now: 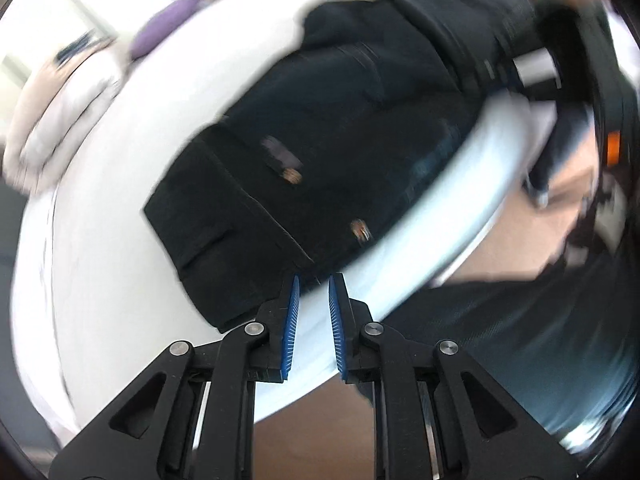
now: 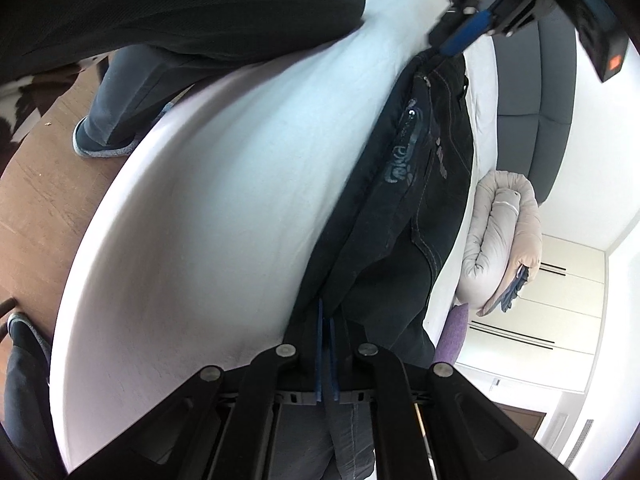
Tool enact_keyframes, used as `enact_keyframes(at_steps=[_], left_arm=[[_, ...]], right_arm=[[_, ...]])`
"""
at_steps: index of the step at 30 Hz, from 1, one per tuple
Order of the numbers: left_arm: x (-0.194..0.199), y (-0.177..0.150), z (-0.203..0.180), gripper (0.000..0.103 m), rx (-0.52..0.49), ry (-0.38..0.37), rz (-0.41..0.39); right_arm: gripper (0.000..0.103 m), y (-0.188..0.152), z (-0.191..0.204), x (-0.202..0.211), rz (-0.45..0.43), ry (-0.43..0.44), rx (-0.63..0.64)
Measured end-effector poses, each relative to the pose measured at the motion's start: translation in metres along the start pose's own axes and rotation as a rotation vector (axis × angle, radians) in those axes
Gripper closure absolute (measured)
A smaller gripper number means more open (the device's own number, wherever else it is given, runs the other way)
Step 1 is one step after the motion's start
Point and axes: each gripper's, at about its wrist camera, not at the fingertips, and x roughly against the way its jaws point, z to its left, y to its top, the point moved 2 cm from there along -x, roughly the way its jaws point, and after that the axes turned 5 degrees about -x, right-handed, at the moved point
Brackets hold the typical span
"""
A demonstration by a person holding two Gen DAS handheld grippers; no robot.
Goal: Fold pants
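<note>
White-sheeted bed [image 2: 224, 184] with dark pants [image 1: 320, 128], rolled beige duvet [image 2: 504, 240] and purple cushion [image 1: 168, 28]

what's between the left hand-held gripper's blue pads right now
Nothing: the left hand-held gripper is open beside the pants, white bed showing through, per left wrist view.

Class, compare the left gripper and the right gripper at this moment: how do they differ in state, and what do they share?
The left gripper is open with a gap between its blue pads, gripping nothing; the right gripper is shut on the pants. The left sits at the pants' edge; the right has dark fabric pinched between its pads. Both have black frames and work over the white bed.
</note>
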Motion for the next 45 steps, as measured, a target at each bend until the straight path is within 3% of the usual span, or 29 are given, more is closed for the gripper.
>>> enact_keyframes(at_steps=[3, 6, 9, 12, 15, 17, 18, 22, 24, 27, 29, 33, 36, 40, 45], left_arm=[[0.015, 0.034, -0.001, 0.088, 0.092, -0.027, -0.127], [0.004, 0.072, -0.009, 0.088, 0.147, -0.035, -0.191], [-0.041, 0.107, -0.018, 0.088, 0.269, -0.118, -0.158], [-0.092, 0.114, -0.026, 0.088, 0.354, -0.157, -0.052], [-0.098, 0.114, -0.026, 0.088, 0.430, -0.148, -0.085], [-0.100, 0.114, -0.025, 0.088, 0.468, -0.159, -0.083], [-0.101, 0.116, -0.026, 0.088, 0.472, -0.155, -0.085], [-0.106, 0.120, -0.028, 0.088, 0.483, -0.137, -0.077], [-0.105, 0.118, -0.029, 0.088, 0.507, -0.139, -0.082], [-0.108, 0.110, -0.025, 0.088, 0.530, -0.139, -0.095], [-0.112, 0.117, -0.024, 0.088, 0.548, -0.133, -0.101], [-0.101, 0.104, -0.025, 0.088, 0.568, -0.121, -0.105], [-0.101, 0.101, -0.026, 0.088, 0.584, -0.123, -0.109], [-0.101, 0.098, -0.023, 0.088, 0.597, -0.134, -0.116], [-0.101, 0.096, -0.021, 0.088, 0.604, -0.139, -0.121]], right_arm=[[0.097, 0.001, 0.000, 0.001, 0.006, -0.012, -0.021], [0.096, 0.002, 0.003, -0.001, 0.010, -0.033, -0.045], [0.096, 0.002, 0.005, -0.001, 0.011, -0.065, -0.093], [0.092, -0.003, -0.004, 0.005, 0.003, -0.073, -0.231], [0.057, -0.020, -0.025, 0.020, -0.028, -0.071, -0.478], [0.022, -0.042, -0.045, 0.031, -0.071, -0.008, -0.685], [0.019, -0.058, -0.058, 0.034, -0.093, 0.033, -0.810], [0.029, -0.174, -0.108, 0.018, -0.082, 0.177, -1.447], [0.035, -0.262, -0.123, 0.000, -0.130, 0.277, -1.849], [0.041, -0.364, -0.127, -0.028, -0.185, 0.342, -2.273], [0.041, -0.404, -0.125, -0.049, -0.231, 0.414, -2.446], [0.045, -0.450, -0.122, -0.090, -0.231, 0.482, -2.656], [0.048, -0.461, -0.114, -0.119, -0.173, 0.535, -2.759], [0.049, -0.463, -0.097, -0.137, -0.102, 0.560, -2.813], [0.049, -0.460, -0.089, -0.150, -0.142, 0.593, -2.855]])
